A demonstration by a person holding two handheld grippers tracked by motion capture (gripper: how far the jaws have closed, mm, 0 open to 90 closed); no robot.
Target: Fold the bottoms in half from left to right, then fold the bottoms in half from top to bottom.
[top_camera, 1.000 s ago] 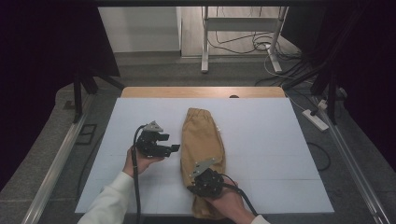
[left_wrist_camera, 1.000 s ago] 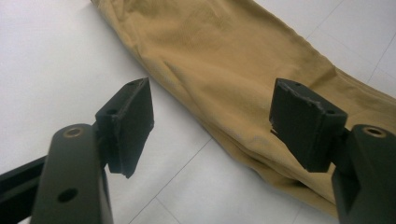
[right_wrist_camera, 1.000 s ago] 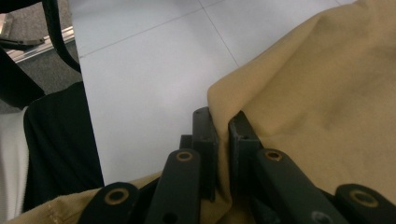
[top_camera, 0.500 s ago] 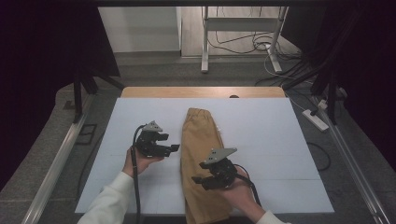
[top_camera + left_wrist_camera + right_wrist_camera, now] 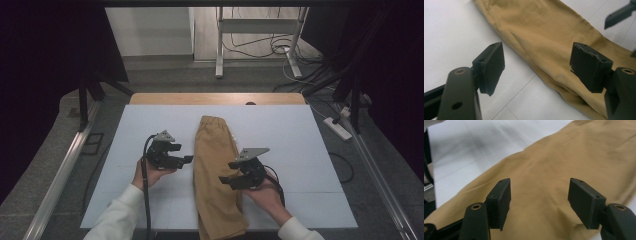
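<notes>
High view, folded tan cotton trousers point(image 5: 216, 175) lying lengthwise on the white table sheet point(image 5: 300, 135), long axis running 12 to 6 o'clock, waistband at 12, left gripper point(image 5: 184, 160) hovering at its 9 o'clock, jaws gaping, right gripper point(image 5: 229, 178) hovering over its 3 o'clock edge, jaws just having been opening, nothing between them; left gripper view, cloth point(image 5: 554, 45) stretching 11 to 5; right gripper view, fabric point(image 5: 564, 165) lying beneath parted pads point(image 5: 586, 202).

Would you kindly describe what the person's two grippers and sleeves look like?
Both the left gripper and right gripper are black, with flat rectangular pads, a grey three-cornered plate on top and a black trailing cable. The person wears white sleeves.
</notes>
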